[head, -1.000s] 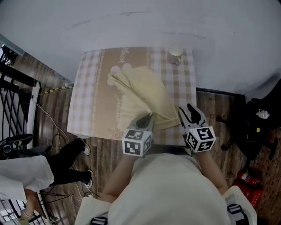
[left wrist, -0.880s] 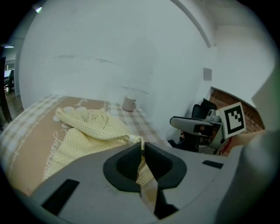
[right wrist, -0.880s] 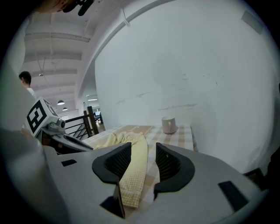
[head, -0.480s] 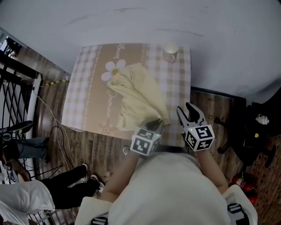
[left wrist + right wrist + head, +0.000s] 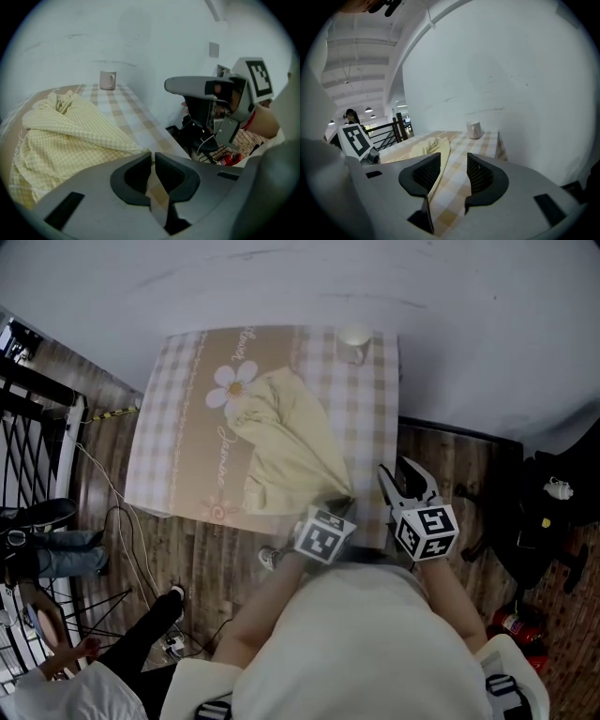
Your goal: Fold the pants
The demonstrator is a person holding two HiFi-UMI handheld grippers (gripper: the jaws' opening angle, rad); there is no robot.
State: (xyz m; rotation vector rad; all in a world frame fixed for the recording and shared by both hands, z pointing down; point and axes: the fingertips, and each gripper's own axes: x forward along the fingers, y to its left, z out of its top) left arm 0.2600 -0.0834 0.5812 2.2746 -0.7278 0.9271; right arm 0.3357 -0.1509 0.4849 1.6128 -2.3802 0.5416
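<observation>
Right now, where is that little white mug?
In the head view the mug stands at the far right corner of the table, by the white wall, just beyond the yellow pants.

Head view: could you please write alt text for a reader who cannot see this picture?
Seen from above, a person's left gripper pinches the near corner of yellow pants lying rumpled on a small table with a checked cloth. The right gripper hangs open and empty beside it, and a mug stands at the far edge.
</observation>
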